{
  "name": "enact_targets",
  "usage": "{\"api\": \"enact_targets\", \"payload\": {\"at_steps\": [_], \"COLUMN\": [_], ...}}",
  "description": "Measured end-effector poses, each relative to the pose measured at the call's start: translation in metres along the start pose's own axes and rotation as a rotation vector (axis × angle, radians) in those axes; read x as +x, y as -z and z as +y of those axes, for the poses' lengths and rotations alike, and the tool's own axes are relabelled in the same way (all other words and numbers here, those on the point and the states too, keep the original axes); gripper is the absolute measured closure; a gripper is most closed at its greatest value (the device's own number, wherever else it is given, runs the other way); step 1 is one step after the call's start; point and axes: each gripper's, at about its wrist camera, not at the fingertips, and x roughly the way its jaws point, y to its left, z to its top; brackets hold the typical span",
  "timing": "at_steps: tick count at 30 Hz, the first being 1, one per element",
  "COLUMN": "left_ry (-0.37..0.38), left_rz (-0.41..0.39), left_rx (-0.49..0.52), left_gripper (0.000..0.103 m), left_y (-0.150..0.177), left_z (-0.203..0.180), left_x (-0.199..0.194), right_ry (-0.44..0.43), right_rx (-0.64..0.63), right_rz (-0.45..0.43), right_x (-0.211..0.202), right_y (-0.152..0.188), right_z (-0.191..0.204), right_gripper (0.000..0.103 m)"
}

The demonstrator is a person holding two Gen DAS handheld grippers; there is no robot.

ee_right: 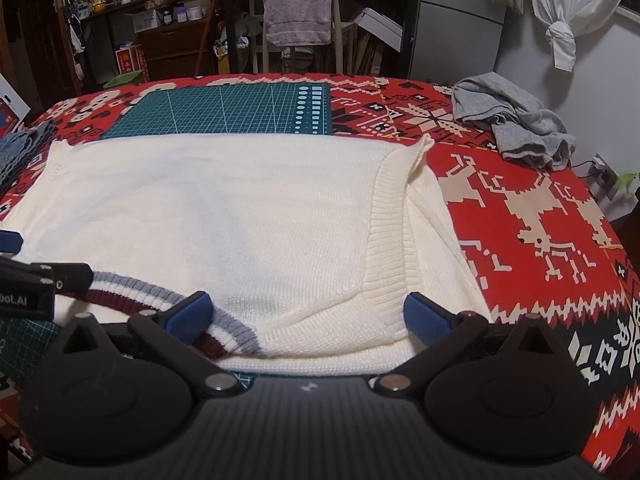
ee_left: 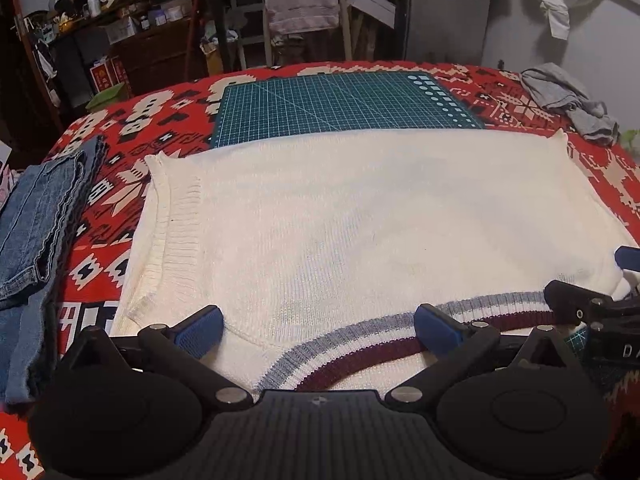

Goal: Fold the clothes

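A cream knit sweater vest (ee_left: pixel 340 216) (ee_right: pixel 224 208) lies flat on the table, its striped grey, white and maroon neckline (ee_left: pixel 360 344) (ee_right: pixel 224 332) at the near edge. My left gripper (ee_left: pixel 320 330) is open, its blue pads low over the near edge on either side of the neckline's left half. My right gripper (ee_right: pixel 308 318) is open too, spread over the near right shoulder beside a ribbed armhole (ee_right: pixel 384 240). Each gripper shows at the edge of the other's view. Nothing is held.
A red patterned cloth (ee_right: pixel 540 208) covers the table, with a green cutting mat (ee_left: pixel 344 100) behind the vest. Folded jeans (ee_left: pixel 36 216) lie at the left, a crumpled grey garment (ee_right: pixel 516 120) at the far right. A chair with a towel (ee_right: pixel 300 4) stands beyond.
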Motion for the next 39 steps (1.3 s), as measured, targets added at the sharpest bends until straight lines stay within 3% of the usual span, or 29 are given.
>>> {"api": "enact_targets", "payload": {"at_steps": [10, 11, 13, 18, 20, 22, 25, 26, 27, 28, 29, 33, 39], "left_ry": [0.001, 0.002, 0.008, 0.068, 0.079, 0.095, 0.136, 0.148, 0.157, 0.166, 0.176, 0.196, 0.224], "left_rz": [-0.064, -0.067, -0.089, -0.176, -0.202, -0.215, -0.226, -0.225, -0.219, -0.211, -0.203, -0.173, -0.105], "left_rx": [-0.007, -0.01, -0.021, -0.07, -0.087, -0.103, -0.134, -0.145, -0.151, -0.156, -0.167, -0.218, -0.258], "left_gripper": [0.0, 0.002, 0.018, 0.019, 0.022, 0.042, 0.056, 0.061, 0.075, 0.087, 0.091, 0.099, 0.102], "left_y": [0.008, 0.009, 0.009, 0.007, 0.0, -0.01, -0.025, -0.03, -0.036, -0.041, -0.046, -0.065, -0.082], "left_z": [0.001, 0.002, 0.005, 0.023, 0.031, 0.04, 0.055, 0.06, 0.064, 0.069, 0.074, 0.097, 0.119], "left_x": [-0.007, -0.008, -0.016, -0.05, -0.057, -0.059, -0.055, -0.051, -0.046, -0.041, -0.035, -0.006, 0.038], "right_ry": [-0.01, -0.016, -0.029, -0.102, -0.131, -0.153, -0.198, -0.21, -0.22, -0.23, -0.241, -0.28, -0.321], "right_rx": [-0.015, -0.014, -0.009, 0.022, -0.001, -0.025, -0.045, -0.05, -0.054, -0.056, -0.057, -0.07, -0.095], "right_rz": [-0.041, -0.049, -0.085, -0.169, -0.186, -0.186, -0.167, -0.158, -0.149, -0.145, -0.144, -0.126, -0.063], "right_x": [-0.005, -0.009, -0.022, -0.057, -0.061, -0.059, -0.048, -0.043, -0.038, -0.034, -0.029, -0.003, 0.051], "right_y": [0.006, 0.005, 0.002, -0.019, -0.03, -0.042, -0.06, -0.066, -0.073, -0.079, -0.085, -0.108, -0.134], "right_z": [0.0, -0.002, -0.005, -0.01, -0.002, 0.01, 0.026, 0.032, 0.038, 0.043, 0.049, 0.077, 0.122], "right_gripper": [0.0, 0.001, 0.001, 0.004, 0.011, 0.021, 0.046, 0.061, 0.073, 0.078, 0.083, 0.095, 0.095]}}
